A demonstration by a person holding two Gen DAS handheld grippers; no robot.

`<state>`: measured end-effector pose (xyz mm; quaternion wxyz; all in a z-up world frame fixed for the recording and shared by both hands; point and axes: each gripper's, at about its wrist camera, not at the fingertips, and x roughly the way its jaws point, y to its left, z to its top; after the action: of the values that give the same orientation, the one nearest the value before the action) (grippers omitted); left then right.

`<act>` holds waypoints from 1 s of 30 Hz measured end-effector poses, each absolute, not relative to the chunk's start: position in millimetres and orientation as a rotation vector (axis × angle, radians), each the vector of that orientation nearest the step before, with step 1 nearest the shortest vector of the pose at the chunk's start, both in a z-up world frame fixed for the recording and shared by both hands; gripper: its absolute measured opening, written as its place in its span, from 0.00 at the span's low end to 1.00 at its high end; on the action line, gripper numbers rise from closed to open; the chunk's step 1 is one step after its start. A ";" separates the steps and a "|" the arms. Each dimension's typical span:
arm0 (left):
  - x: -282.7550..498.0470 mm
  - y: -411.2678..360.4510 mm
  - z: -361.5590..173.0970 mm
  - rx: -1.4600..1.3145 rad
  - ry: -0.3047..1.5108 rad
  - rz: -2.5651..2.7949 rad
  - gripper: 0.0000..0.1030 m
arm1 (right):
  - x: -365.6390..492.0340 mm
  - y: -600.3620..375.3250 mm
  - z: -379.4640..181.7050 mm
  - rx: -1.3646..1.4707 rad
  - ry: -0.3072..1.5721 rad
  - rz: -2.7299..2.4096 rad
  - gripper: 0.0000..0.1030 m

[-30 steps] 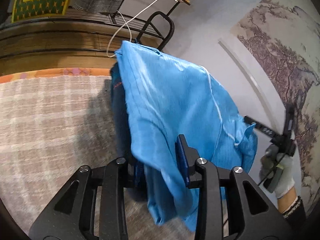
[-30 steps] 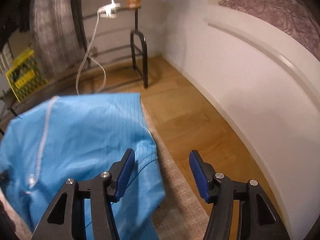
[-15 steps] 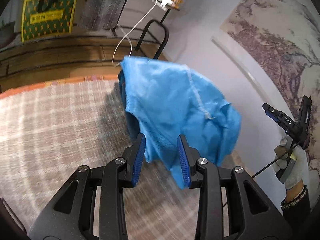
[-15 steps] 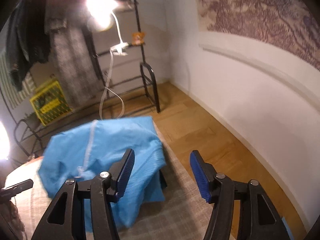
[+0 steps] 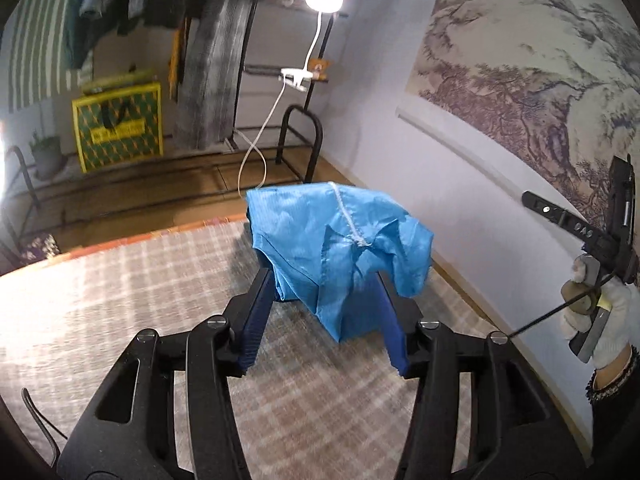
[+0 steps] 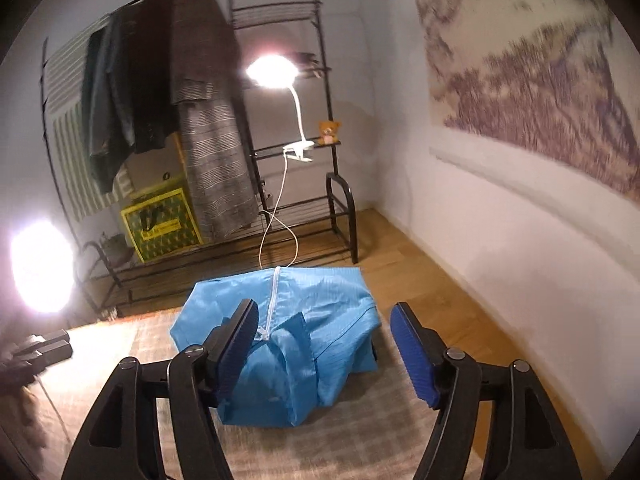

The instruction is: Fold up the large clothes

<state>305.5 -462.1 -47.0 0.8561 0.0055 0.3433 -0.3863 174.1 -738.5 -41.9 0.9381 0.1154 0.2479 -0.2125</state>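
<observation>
Two black handheld grippers with blue pads, the left gripper and the right gripper, have jaws that have just been opening, parted and gripping nothing, while a crumpled bright blue zip-front garment lies beyond them on the checked beige rug's far right.

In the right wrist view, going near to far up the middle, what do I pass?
Right gripper → blue garment on the checked cloth → white lamp cable → lamp clip on the rack shelf → lit lamp head.
</observation>
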 end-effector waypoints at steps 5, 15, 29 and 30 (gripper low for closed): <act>274.7 -444.7 -25.5 0.035 0.673 -0.781 0.61 | 158.1 -705.2 -30.7 0.204 0.497 -0.398 0.70; 194.6 -376.2 12.4 0.029 0.577 -0.700 0.71 | 97.5 -640.8 -7.0 0.210 0.446 -0.343 0.74; 48.2 -273.4 81.6 0.047 0.381 -0.721 0.94 | -36.6 -539.3 56.3 0.168 0.294 -0.348 0.83; 42.9 -266.4 83.4 0.041 0.379 -0.723 0.95 | -45.2 -532.1 58.9 0.167 0.290 -0.352 0.84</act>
<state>42.9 -266.4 83.4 0.9177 0.0201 0.1842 -0.3515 -45.2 -532.1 58.9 0.9707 0.0825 0.1436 -0.1744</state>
